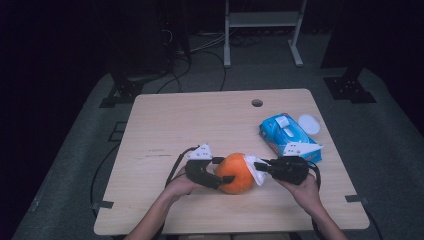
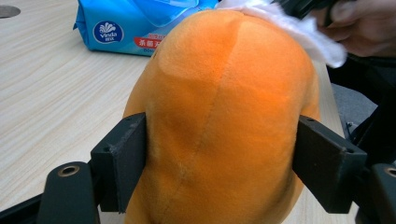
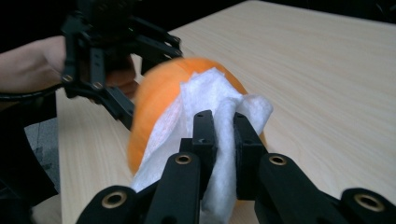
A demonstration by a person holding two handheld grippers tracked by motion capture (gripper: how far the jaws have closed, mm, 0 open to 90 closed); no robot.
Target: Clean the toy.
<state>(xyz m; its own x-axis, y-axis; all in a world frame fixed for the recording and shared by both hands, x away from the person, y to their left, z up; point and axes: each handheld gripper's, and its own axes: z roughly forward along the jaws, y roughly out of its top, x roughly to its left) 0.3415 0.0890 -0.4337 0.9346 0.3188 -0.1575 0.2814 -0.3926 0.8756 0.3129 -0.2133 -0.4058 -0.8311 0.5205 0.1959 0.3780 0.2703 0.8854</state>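
I am looking at one orange plush fruit (image 1: pixel 236 173) sitting near the front middle of the worktop (image 1: pixel 165 125), between my two grippers. It is rounded and a little egg-shaped, covered in short fuzzy pile, with a stitched seam running down its length and a second curved seam across the upper part in the left gripper view. The colour is a strong even orange, slightly darker towards the bottom.

My left gripper (image 1: pixel 219 172) is clasping the fruit across its middle; its fingers (image 2: pixel 122 158) are pressing into the plush on both sides, standing fairly wide because of the fruit's girth.

My right gripper (image 1: pixel 263 167) is pinching one white tissue (image 3: pixel 219 140) with the fingers (image 3: pixel 204 135) drawn narrow, the sheet bunched between them. The tissue is lying against the top and side of the fruit, touching it, with crumpled folds spreading over the orange surface.

Counting the rest: one blue pack of tissues (image 1: pixel 287 137) is lying near the right back part of the worktop, well apart from the fruit, with a white label patch on top. One white round lid (image 1: pixel 308 123) is resting just beside the pack. One round cable hole (image 1: pixel 257 103) is showing near the far edge of the worktop.
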